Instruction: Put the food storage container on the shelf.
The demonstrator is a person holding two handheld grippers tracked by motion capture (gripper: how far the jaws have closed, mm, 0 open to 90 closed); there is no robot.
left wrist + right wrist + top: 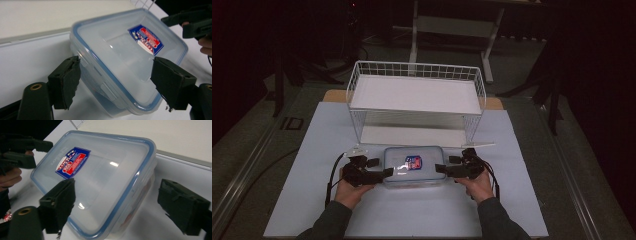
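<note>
My left claw (384, 166) sits at the nine o'clock end of the clear plastic food box with the blue-rimmed lid and a red-and-blue label (414, 165), and my right claw (443, 164) sits at its three o'clock end. The box lies flat on the white table sheet (322, 145), just in front of the white wire two-tier shelf (417, 95) at twelve o'clock.

In the left gripper view my left claw (115, 82) is spread wide, its two black jaws straddling the box (125, 60) at the near end wall, one at nine o'clock, one at three; I cannot tell whether they touch it.

In the right gripper view my right claw (116, 205) is likewise wide, jaws either side of the box's (100, 177) near corner.
</note>
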